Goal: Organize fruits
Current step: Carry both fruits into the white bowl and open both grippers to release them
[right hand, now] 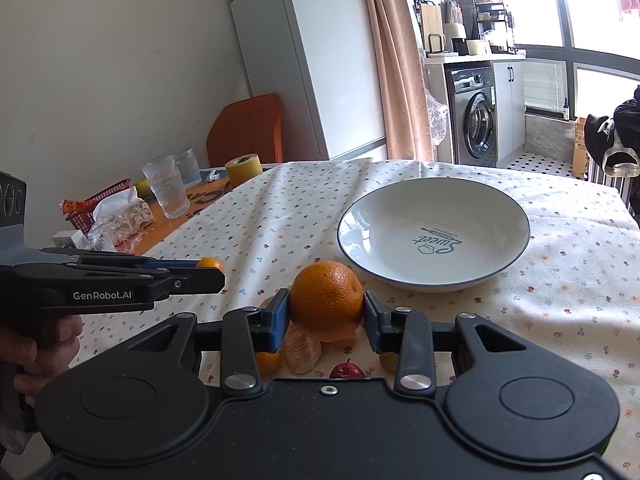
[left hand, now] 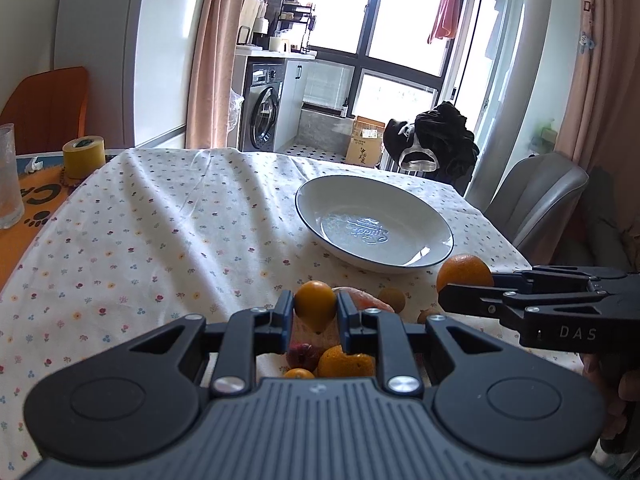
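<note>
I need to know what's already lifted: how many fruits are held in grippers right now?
2. A small orange fruit in the left gripper; a larger orange in the right gripper. Other fruits lie beneath, partly hidden.

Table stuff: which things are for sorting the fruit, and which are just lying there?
For the job: small orange fruit in left gripper, big orange in right gripper, plate, loose fruit.
Lying about: tape roll, glasses, red basket.

Black tongs (right hand: 326,316), blue pads (right hand: 279,320), 2 silver screws
</note>
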`<state>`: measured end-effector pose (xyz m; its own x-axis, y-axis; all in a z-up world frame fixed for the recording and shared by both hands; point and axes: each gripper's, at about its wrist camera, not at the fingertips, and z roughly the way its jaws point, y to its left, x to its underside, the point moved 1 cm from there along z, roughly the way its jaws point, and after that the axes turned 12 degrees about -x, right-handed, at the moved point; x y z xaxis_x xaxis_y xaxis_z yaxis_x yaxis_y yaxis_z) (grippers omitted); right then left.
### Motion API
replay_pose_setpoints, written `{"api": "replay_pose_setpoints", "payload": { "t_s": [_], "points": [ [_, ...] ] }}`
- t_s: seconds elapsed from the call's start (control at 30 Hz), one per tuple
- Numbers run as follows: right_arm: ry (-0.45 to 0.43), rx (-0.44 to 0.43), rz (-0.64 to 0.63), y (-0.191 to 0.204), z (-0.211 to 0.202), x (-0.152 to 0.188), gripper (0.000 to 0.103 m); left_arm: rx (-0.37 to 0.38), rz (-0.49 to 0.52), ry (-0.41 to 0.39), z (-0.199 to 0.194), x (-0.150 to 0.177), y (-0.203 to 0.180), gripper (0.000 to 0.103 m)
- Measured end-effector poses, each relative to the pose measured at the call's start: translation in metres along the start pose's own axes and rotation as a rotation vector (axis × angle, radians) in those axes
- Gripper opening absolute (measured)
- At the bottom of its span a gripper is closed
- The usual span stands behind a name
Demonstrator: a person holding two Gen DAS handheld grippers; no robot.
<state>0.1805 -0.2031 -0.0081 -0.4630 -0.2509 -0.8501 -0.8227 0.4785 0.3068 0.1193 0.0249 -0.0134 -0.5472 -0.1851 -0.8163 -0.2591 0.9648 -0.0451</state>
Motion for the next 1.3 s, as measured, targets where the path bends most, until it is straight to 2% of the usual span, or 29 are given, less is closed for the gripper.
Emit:
{"api": "replay_pose_setpoints", "payload": {
  "t_s": [0.73,1.03,1.3],
  "points": [
    [-0.01,0.034,0.061,-0.06,0.033,-0.025,0.037,-0.001,0.054,0.026,0.061,-0.045,-0.028,0.021],
    [0.005,0.068,0.11,-0.09,0.051,-0.018,0.037,-0.003,0.089,0.059,0.089,-0.054,-0.044,0.021],
    [-0.008,0.05,0.113,-0.095,0.049,-0.015,0.041,0.006,0.12,0.095,0.115,-0.055,-0.06,0.021]
  ]
}}
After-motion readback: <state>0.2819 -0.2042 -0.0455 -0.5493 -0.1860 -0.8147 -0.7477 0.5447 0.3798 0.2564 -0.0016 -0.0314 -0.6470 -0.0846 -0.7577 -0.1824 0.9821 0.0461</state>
